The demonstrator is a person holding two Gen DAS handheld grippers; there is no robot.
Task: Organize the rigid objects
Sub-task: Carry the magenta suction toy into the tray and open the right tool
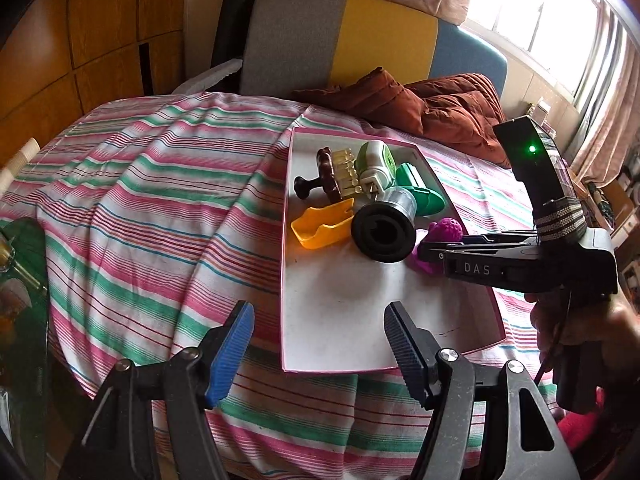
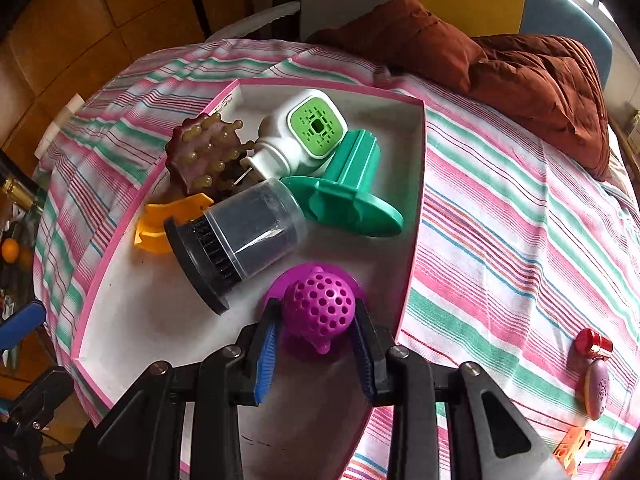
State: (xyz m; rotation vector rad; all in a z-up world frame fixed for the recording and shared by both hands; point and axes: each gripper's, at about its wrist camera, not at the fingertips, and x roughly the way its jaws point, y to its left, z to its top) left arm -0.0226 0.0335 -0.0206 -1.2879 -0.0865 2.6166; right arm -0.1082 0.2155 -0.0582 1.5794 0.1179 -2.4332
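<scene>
R gripper (image 2: pixel 317 334) sat at lower centre of the right wrist view, blue pads (image 2: pixel 266 354) closed partway onto the purple ball (image 2: pixel 319 307), one pad against each side. Ball was perforated w/ a flat flange under it, sitting inside the tray (image 2: pixel 416 184) near its right wall. In the left wrist view the same gripper (image 1: pixel 430 251) came in from the right edge, tips at the ball (image 1: pixel 447 230), fingers close together.

L gripper (image 1: pixel 318 344) was at bottom centre of the left wrist view, pads (image 1: pixel 230 354) spread wide, holding nothing, hovering over the near end of the tray (image 1: pixel 340 320).

Tray was white inside w/ pink rim, lying on the striped sheet (image 1: pixel 140 208). Other stuff clustered at its far end: black-capped clear jar (image 2: pixel 236 240) on its side just upper left of the ball; yellow scoop (image 2: pixel 160 220) behind the jar, touching it; brown massager (image 2: pixel 204 156) w/ amber knobs at the left wall; white/green plug (image 2: pixel 304 136) beside it; teal funnel-like piece (image 2: pixel 348 196) tipped over, just right of the jar.

Outside the tray, lower right of the right wrist view: red/pink item (image 2: pixel 596 372) on the sheet, well apart from the tray, and orange bits (image 2: pixel 572 446) at the frame edge, can't tell what. Brown pillow (image 2: pixel 520 76) at upper right.
</scene>
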